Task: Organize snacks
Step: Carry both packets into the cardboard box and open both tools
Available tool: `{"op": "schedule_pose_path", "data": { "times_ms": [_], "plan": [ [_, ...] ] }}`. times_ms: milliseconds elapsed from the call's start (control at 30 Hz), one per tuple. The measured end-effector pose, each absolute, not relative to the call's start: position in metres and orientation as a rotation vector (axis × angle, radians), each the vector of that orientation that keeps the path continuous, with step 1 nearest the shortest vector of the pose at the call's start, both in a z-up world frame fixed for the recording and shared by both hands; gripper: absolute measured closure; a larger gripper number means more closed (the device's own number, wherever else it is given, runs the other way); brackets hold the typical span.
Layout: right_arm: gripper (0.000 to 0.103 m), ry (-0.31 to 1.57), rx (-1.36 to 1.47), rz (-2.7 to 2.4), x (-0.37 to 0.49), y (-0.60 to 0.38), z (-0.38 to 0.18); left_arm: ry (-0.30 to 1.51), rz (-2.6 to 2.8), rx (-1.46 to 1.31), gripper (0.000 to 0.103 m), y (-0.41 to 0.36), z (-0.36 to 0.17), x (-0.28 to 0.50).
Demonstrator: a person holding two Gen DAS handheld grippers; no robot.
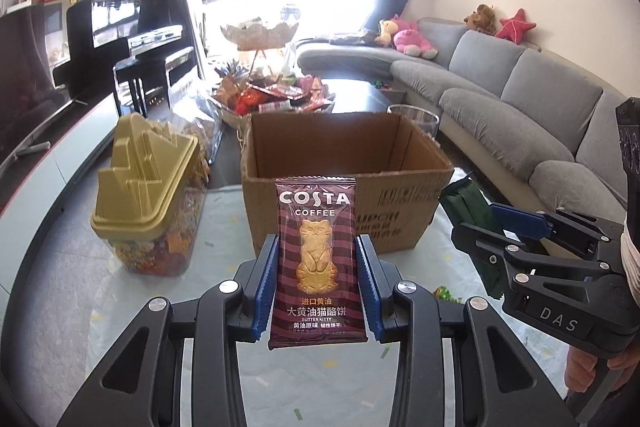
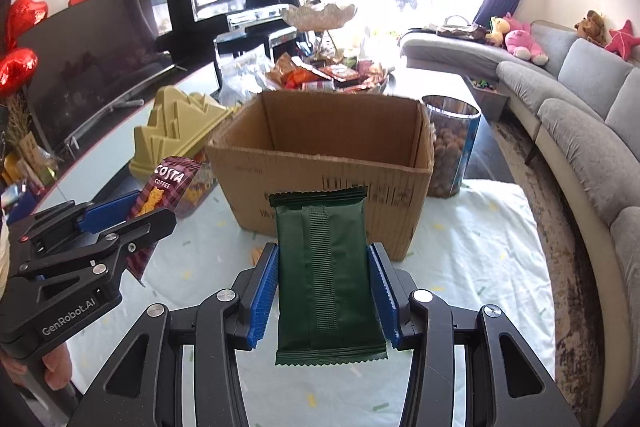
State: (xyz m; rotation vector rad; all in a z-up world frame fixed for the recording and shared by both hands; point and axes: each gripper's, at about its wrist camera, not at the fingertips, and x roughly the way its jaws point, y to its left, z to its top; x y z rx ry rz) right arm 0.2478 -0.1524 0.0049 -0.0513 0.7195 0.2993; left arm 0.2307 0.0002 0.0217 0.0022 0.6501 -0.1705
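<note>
My left gripper (image 1: 318, 247) is shut on a maroon Costa Coffee biscuit packet (image 1: 316, 263) with a cat picture, held upright above the table. My right gripper (image 2: 324, 255) is shut on a dark green snack packet (image 2: 328, 279), its seam side facing me. An open cardboard box (image 1: 344, 183) stands just beyond both packets on the white cloth, and its floor is hidden from here. The right gripper with the green packet (image 1: 468, 211) shows at the right of the left wrist view. The left gripper with the Costa packet (image 2: 168, 187) shows at the left of the right wrist view.
A clear jar with a gold mountain-shaped lid (image 1: 148, 187) stands left of the box. A clear tub of brown snacks (image 2: 450, 151) stands right of it. Behind the box is a tray heaped with snack packets (image 2: 320, 75). A grey sofa (image 1: 520, 99) runs along the right.
</note>
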Motion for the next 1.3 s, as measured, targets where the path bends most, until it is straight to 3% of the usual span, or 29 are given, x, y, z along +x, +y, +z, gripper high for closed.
{"op": "schedule_pose_path", "data": {
  "times_ms": [500,1300],
  "plan": [
    [0.057,0.648,-0.020,0.307,0.272,-0.155,0.045,0.604,-0.175,-0.011,0.066,-0.005,0.060,0.267],
    [0.057,0.680,-0.045,0.291,0.361,-0.148,0.046,0.657,-0.164,0.006,0.065,-0.002,0.048,0.367]
  ]
}}
